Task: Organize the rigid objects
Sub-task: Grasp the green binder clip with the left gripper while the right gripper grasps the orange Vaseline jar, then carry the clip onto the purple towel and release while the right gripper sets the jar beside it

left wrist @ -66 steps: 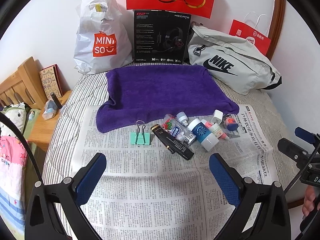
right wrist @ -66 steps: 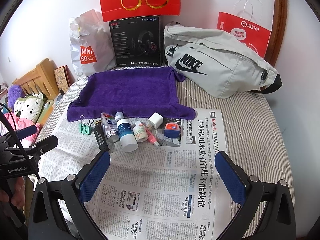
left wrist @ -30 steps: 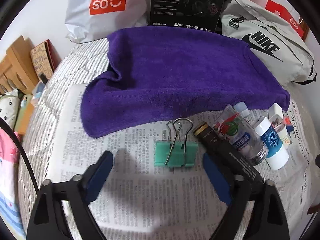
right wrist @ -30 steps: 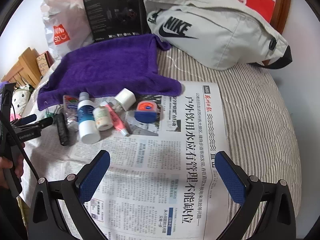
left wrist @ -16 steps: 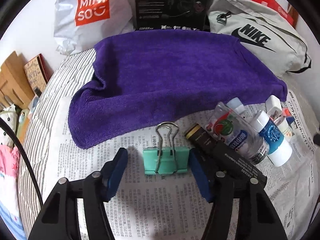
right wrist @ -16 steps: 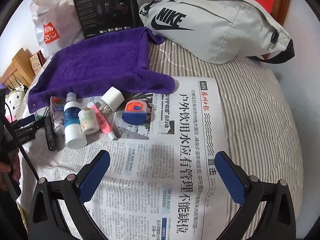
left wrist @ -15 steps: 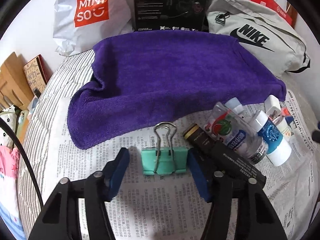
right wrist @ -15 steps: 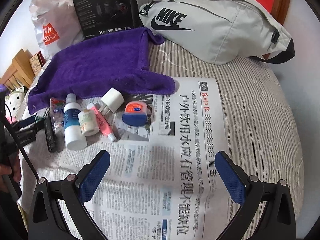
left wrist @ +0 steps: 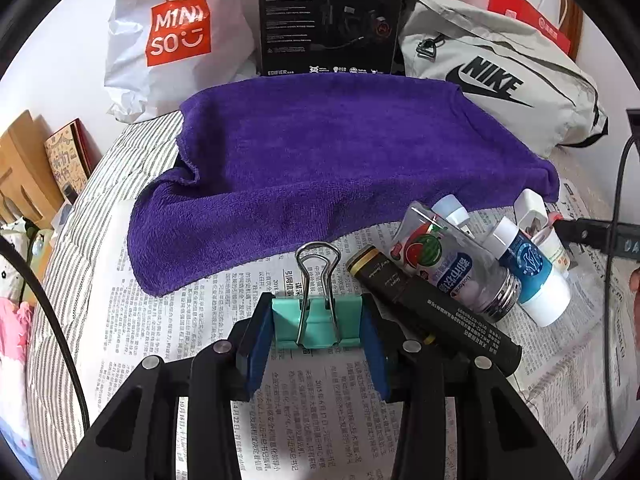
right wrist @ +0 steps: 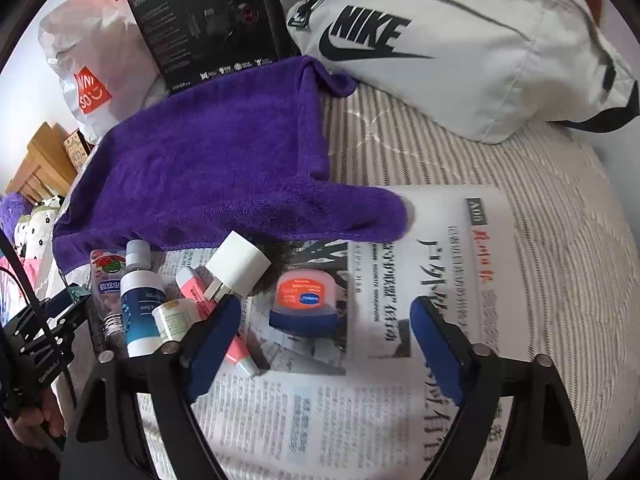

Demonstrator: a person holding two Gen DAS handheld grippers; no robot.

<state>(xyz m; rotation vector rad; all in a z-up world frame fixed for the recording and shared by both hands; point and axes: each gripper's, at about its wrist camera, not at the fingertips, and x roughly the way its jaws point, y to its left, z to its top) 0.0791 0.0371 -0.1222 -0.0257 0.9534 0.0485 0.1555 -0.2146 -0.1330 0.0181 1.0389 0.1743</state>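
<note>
Green clip [left wrist: 318,322] on newspaper [left wrist: 192,320], pinched between pads of left gripper [left wrist: 318,336], wire handles pointing to 12 o'clock. At clip's 3 o'clock: black tube [left wrist: 430,312], gold print too small to read; watermelon pouch [left wrist: 444,260]; blue bottle [right wrist: 138,304]. Right gripper [right wrist: 320,344] open around orange tin [right wrist: 306,300], not touching; label blurred. White plug [right wrist: 238,270] at tin's 10 o'clock. Purple towel [left wrist: 340,160] behind. Bags read "MINISO" [left wrist: 176,32], "NIKE" [right wrist: 460,40]; black box [left wrist: 330,16] "EDIFIER", top cut off.

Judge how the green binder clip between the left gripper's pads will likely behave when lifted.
The binder clip looks like rigid metal, so probably stiff and light. Pads press its flat sides, so slipping seems unlikely. Its wire handles may swing loosely.
</note>
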